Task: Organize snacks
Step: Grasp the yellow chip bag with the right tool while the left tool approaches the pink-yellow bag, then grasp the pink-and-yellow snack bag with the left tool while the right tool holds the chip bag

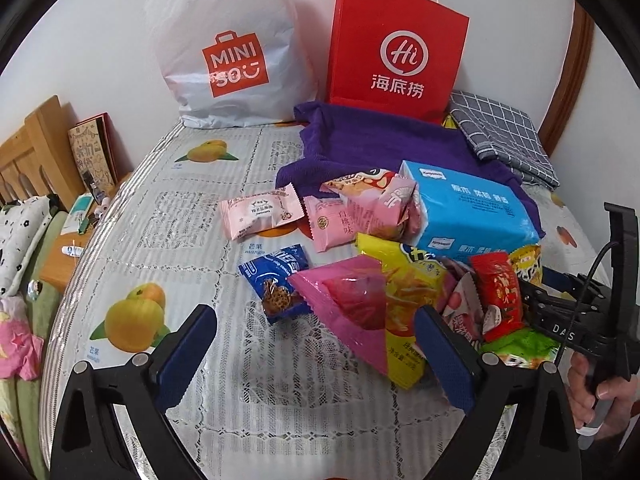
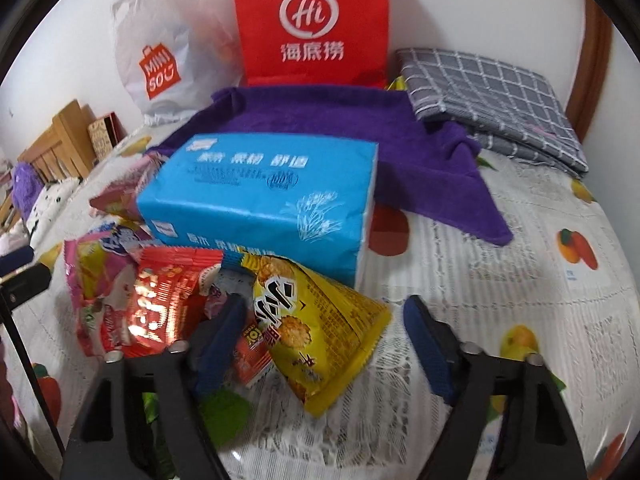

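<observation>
A heap of snack packets lies on the fruit-print tablecloth (image 1: 168, 208). My left gripper (image 1: 316, 348) is open over a pink packet (image 1: 348, 300) and a blue cookie packet (image 1: 276, 280), touching neither. Two pink packets (image 1: 260, 214) lie farther back. My right gripper (image 2: 324, 340) is open with its jaws on either side of a yellow packet (image 2: 316, 328), just above it. A red packet (image 2: 164, 300) lies to its left. The right gripper also shows in the left wrist view (image 1: 532, 300).
A blue tissue pack (image 2: 260, 200) lies behind the snacks on a purple towel (image 2: 320, 120). A red paper bag (image 1: 396, 48) and a white plastic bag (image 1: 228, 56) stand at the wall. A folded grey checked cloth (image 2: 488, 100) lies at the back right.
</observation>
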A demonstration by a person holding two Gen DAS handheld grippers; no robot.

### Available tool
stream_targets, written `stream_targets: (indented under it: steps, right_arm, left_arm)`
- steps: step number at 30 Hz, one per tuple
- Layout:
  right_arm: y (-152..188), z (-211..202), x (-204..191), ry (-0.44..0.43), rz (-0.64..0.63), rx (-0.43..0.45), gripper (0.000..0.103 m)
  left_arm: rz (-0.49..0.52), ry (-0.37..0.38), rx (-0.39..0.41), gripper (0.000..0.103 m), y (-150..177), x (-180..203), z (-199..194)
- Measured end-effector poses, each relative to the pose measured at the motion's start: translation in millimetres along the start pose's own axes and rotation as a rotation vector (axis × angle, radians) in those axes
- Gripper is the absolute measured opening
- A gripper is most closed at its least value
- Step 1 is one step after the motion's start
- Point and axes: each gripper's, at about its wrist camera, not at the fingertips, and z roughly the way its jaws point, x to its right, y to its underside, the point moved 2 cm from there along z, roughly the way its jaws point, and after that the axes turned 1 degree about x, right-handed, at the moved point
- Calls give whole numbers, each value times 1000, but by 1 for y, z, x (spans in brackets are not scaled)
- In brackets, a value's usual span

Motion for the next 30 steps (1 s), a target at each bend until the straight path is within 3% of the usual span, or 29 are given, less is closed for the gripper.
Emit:
stream_targets:
  steps: [5, 14, 18, 24, 30]
  right_arm:
    - [6, -7, 9, 8, 14, 24, 59]
    - [31, -36, 50, 102, 66, 86, 59]
    - [38, -30, 67, 84, 123, 60, 58]
    - [37, -27, 61, 111, 92, 51, 59]
    - [40, -23, 67, 75, 118, 33, 60]
  left_arm:
    - [-6, 6, 1, 99, 3, -2, 8]
    - [12, 55, 37, 99, 5, 9, 3]
    - [35, 55, 46, 99, 1, 17, 4]
    - [66, 57, 22, 100, -6, 29, 13]
    - [99, -5, -37, 101, -10, 40, 39]
